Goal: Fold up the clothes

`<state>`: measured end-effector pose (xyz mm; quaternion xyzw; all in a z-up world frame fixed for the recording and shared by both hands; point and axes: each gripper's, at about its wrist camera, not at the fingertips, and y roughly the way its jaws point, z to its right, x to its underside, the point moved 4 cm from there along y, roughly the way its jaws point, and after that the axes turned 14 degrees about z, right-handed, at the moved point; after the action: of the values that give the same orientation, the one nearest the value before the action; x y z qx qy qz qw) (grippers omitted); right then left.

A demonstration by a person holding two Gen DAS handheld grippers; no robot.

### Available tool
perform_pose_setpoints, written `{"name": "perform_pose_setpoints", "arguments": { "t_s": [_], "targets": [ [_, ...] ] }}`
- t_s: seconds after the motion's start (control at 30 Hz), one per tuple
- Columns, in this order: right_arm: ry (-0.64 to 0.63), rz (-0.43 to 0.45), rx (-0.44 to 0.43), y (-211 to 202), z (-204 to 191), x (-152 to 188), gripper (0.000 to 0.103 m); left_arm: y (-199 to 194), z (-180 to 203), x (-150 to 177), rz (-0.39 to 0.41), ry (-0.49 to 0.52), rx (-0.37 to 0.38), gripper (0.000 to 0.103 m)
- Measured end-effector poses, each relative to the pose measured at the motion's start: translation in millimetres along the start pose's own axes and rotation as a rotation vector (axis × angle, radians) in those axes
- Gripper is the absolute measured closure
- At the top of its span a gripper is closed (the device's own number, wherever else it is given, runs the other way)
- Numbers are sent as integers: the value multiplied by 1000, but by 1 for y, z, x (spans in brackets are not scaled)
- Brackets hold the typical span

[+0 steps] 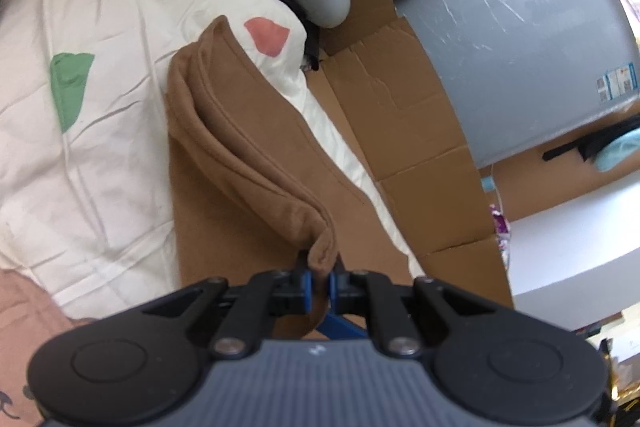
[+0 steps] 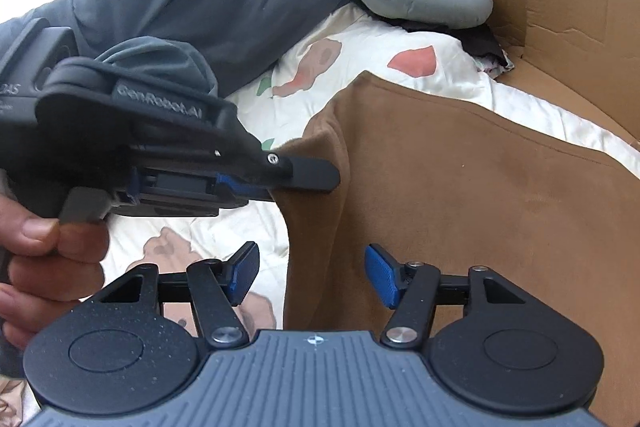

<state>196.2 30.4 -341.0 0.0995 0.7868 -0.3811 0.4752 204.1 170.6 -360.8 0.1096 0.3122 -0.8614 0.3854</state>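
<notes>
The left gripper [image 1: 320, 277] is gripping the cloth [image 2: 460, 195] corner, while the right gripper [image 2: 312, 277], jaws open, is facing its near edge.

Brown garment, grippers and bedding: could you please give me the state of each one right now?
Brown garment: partly folded, one edge lifted off the bed.
Left gripper: shut on the garment's edge.
Right gripper: open over the garment, pads not pressing.
Quilt: spread flat, wrinkled.
Cardboard: flattened beside the bed.
</notes>
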Motion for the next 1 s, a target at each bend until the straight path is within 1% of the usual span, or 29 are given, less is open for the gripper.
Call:
{"name": "perform_pose_setpoints", "arguments": {
  "t_s": [0.07, 0.17, 0.2, 0.27, 0.37, 0.4, 0.43, 0.5, 0.53, 0.57, 0.6, 0.67, 0.7, 0.73, 0.77, 0.8, 0.83, 0.9, 0.93, 1.0],
  "targets": [
    [-12, 15, 13, 2, -2, -3, 40, 1, 1, -1, -2, -11, 4, 95],
    [-52, 33, 44, 8, -7, -6, 48, 0, 2, -1, -5, -27, 15, 95],
    [-70, 30, 69, 11, -8, -7, 50, -1, 2, -1, -8, -32, 19, 95],
    [-82, 27, 90, 16, -8, -8, 55, -2, 4, 0, -13, -36, 26, 95],
    [-93, 40, 106, 21, -9, -10, 56, -1, 6, 0, -22, -38, 30, 95],
    [-101, 44, 113, 22, -9, -11, 58, -2, 7, 0, -25, -38, 34, 95],
    [-108, 47, 120, 24, -9, -12, 62, -2, 8, 0, -27, -39, 41, 95],
    [-116, 51, 133, 26, -8, -13, 82, -3, 12, 0, -31, -39, 60, 94],
    [-115, 52, 138, 27, -6, -14, 92, -5, 13, -2, -26, -48, 84, 90],
    [-115, 59, 139, 26, -4, -15, 98, -7, 14, -4, -16, -64, 113, 87],
    [-114, 68, 140, 24, -2, -16, 98, -9, 15, -6, -6, -80, 143, 83],
    [-121, 83, 146, 22, 1, -17, 98, -13, 13, -13, 25, -89, 159, 79],
    [-119, 84, 148, 21, 3, -17, 98, -15, 12, -17, 43, -90, 160, 71],
    [-114, 84, 149, 20, 5, -17, 98, -16, 10, -20, 58, -88, 151, 57],
    [-108, 85, 150, 20, 8, -18, 98, -15, 6, -24, 67, -79, 127, 48],
    [-102, 87, 151, 19, 10, -18, 99, -15, 1, -28, 73, -68, 96, 33],
    [-102, 87, 153, 19, 12, -18, 99, -13, -3, -32, 79, -59, 72, 25],
    [-102, 88, 152, 18, 13, -17, 99, -9, -11, -40, 91, -43, 41, 23],
    [-102, 88, 150, 18, 13, -17, 99, -6, -15, -43, 93, -38, 25, 20],
    [-106, 89, 146, 18, 12, -17, 99, 1, -21, -48, 93, -29, -9, 16]
  ]
}}
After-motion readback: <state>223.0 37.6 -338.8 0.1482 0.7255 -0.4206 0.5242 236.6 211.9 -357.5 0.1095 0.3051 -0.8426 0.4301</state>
